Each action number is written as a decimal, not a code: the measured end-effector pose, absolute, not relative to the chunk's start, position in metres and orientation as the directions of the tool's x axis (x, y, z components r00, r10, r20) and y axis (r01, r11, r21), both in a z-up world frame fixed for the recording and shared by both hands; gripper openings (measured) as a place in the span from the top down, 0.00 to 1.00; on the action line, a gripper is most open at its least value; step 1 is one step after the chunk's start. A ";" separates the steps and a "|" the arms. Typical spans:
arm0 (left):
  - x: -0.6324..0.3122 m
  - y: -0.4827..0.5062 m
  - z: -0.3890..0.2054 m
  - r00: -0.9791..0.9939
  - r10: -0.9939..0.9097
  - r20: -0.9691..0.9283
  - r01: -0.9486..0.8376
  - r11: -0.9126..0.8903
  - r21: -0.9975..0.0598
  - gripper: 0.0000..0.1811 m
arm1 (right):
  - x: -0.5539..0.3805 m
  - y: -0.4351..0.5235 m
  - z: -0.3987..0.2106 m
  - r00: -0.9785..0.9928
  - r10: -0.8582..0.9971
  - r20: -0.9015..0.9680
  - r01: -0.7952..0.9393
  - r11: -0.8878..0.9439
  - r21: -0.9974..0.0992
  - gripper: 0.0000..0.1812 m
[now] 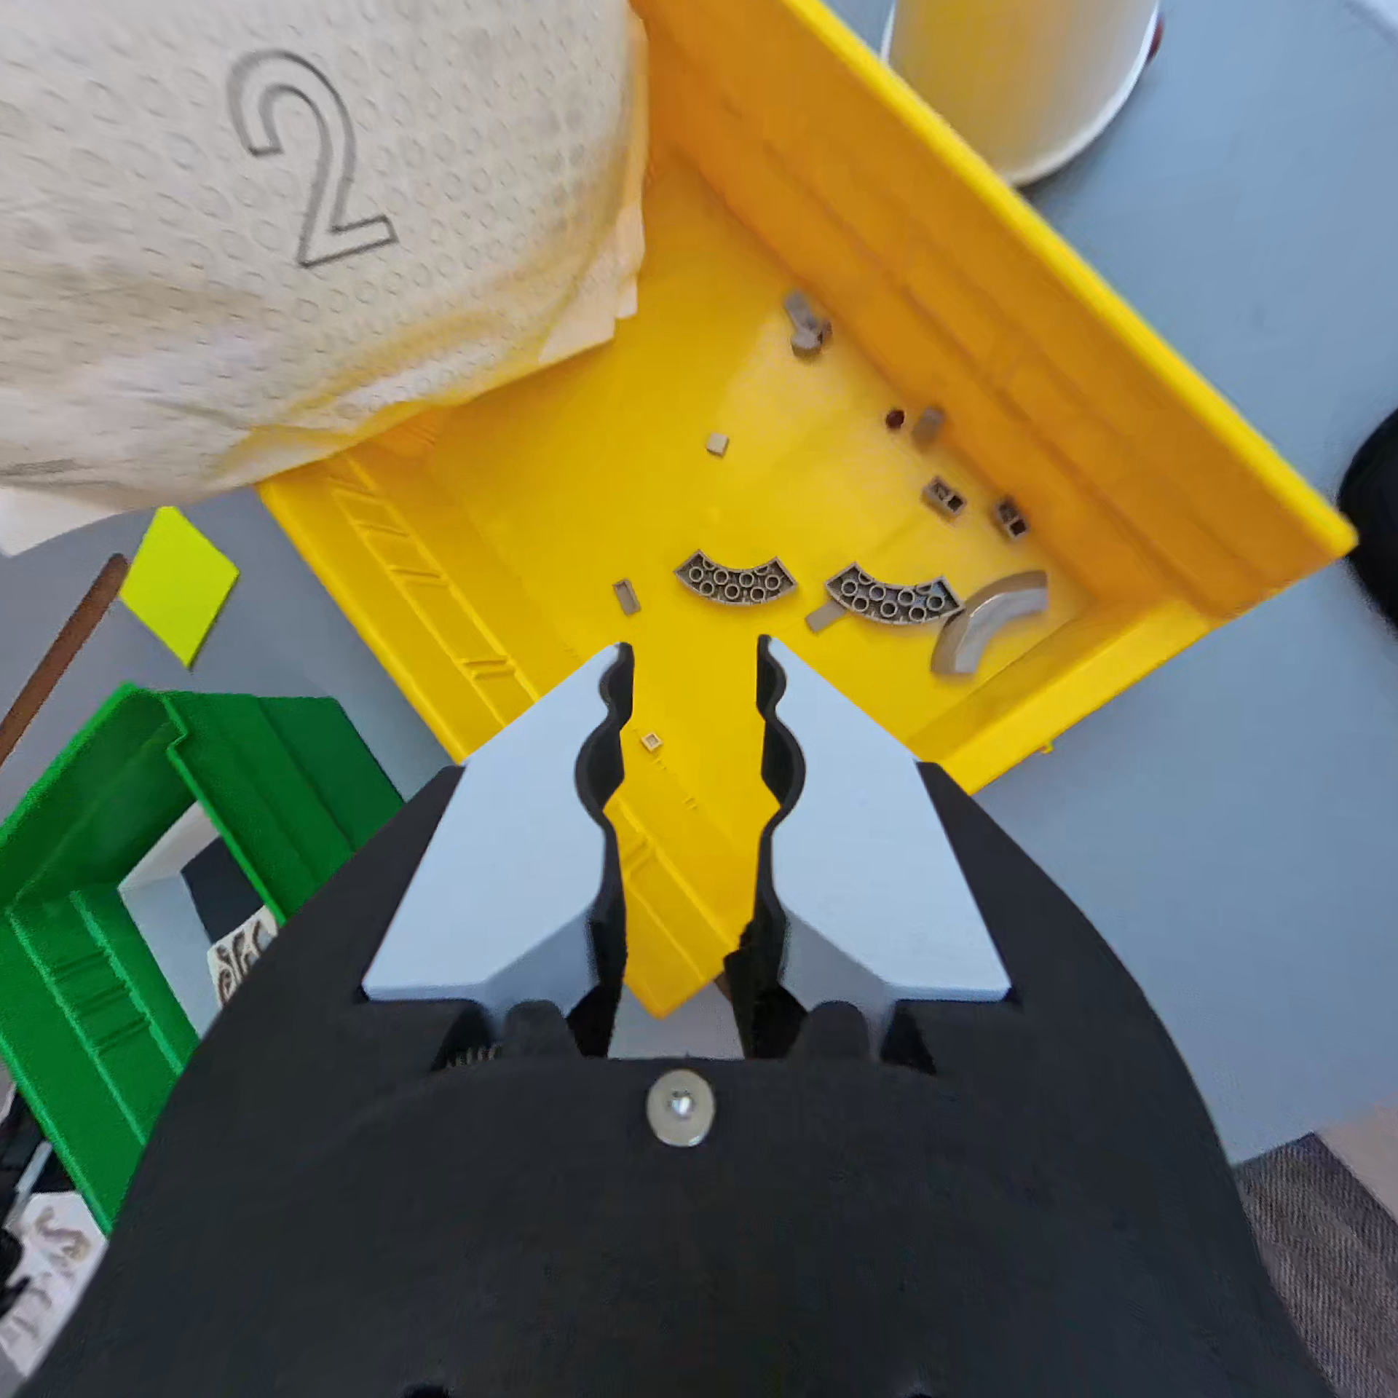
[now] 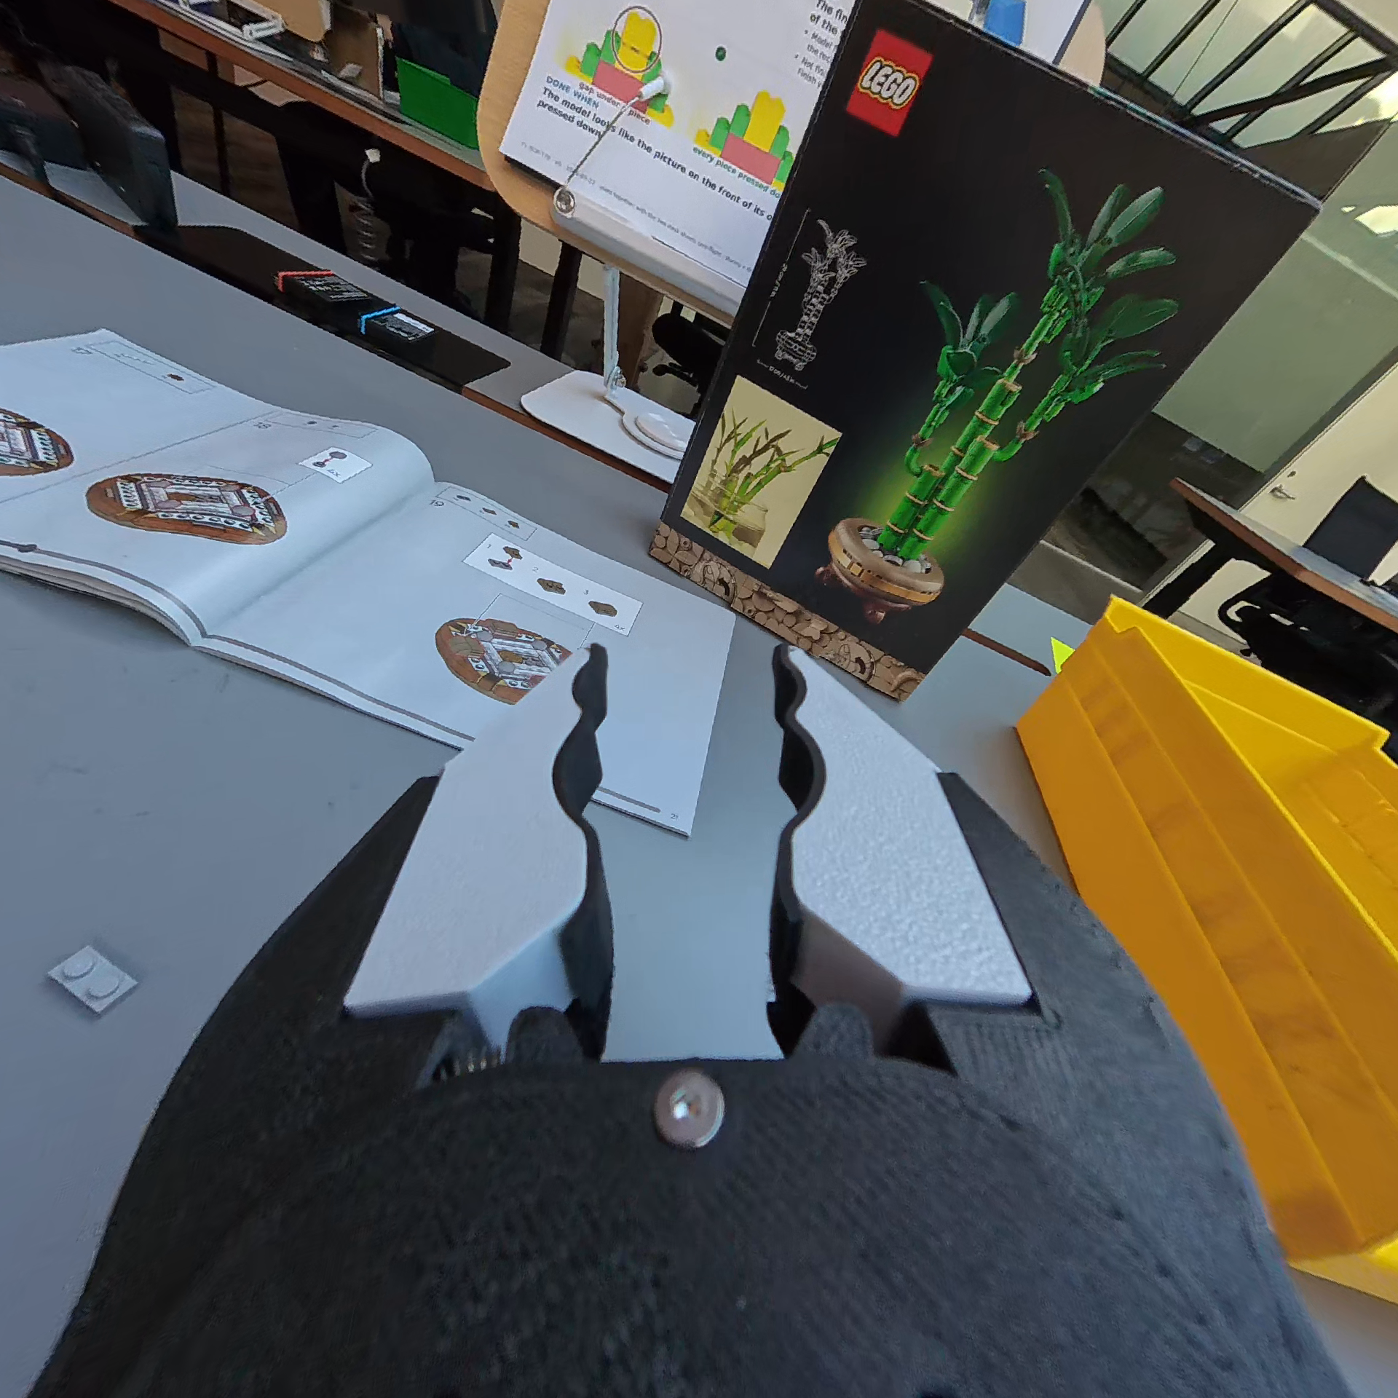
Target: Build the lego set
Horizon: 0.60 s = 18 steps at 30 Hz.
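In the left wrist view, my left gripper [image 1: 692,650] is open and empty, hovering over a yellow bin [image 1: 870,189]. On the bin floor lie several small grey bricks, among them two curved studded plates [image 1: 735,579] [image 1: 893,595] and a smooth curved arch [image 1: 983,624]. A tiny tan piece [image 1: 650,743] shows between the fingers. A white paper bag [image 1: 265,227] bearing a numeral leans into the bin. In the right wrist view, my right gripper [image 2: 685,658] is open and empty above the grey table, near an open instruction booklet [image 2: 340,560]. A small grey plate [image 2: 92,976] lies at left.
The dark set box [image 2: 983,340] with a bamboo picture stands behind the booklet. The yellow bin [image 2: 1225,870] is at right in the right wrist view. A green bin [image 1: 98,870], a lime-yellow square [image 1: 178,586] and a white round container [image 1: 1021,83] surround the yellow bin.
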State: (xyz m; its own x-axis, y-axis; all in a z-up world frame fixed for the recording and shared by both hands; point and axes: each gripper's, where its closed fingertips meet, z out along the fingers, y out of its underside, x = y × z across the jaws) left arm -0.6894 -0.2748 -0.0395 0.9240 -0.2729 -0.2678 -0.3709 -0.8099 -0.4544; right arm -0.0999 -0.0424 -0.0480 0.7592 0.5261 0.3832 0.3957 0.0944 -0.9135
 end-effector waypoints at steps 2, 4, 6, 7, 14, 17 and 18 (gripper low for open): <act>-0.689 -0.268 -0.063 0.902 -0.363 -0.235 -0.429 -0.821 -0.377 0.83 | -0.099 -0.042 -0.048 0.759 0.523 0.389 0.396 0.104 -0.912 0.76; -0.677 -0.264 -0.082 0.874 -0.458 -0.164 -0.486 -0.806 -0.339 0.84 | -0.098 -0.040 -0.049 0.761 0.516 0.393 0.396 0.110 -0.911 0.76; -0.663 -0.263 -0.095 0.835 -0.540 -0.103 -0.542 -0.777 -0.319 0.85 | -0.098 -0.040 -0.048 0.761 0.520 0.388 0.385 0.119 -0.915 0.76; -0.660 -0.265 -0.101 0.814 -0.573 -0.090 -0.571 -0.765 -0.298 0.86 | -0.098 -0.040 -0.049 0.761 0.523 0.383 0.381 0.117 -0.917 0.76; -0.668 -0.280 -0.128 0.762 -0.643 -0.074 -0.646 -0.747 -0.155 0.86 | -0.101 -0.038 -0.052 0.755 0.519 0.402 0.395 0.131 -0.910 0.76; -0.677 -0.280 -0.121 0.769 -0.631 -0.102 -0.639 -0.755 -0.147 0.88 | -0.101 -0.040 -0.049 0.756 0.503 0.419 0.398 0.154 -0.904 0.75; -0.680 -0.279 -0.116 0.776 -0.620 -0.114 -0.630 -0.762 -0.151 0.87 | -0.101 -0.040 -0.049 0.756 0.496 0.427 0.404 0.161 -0.901 0.75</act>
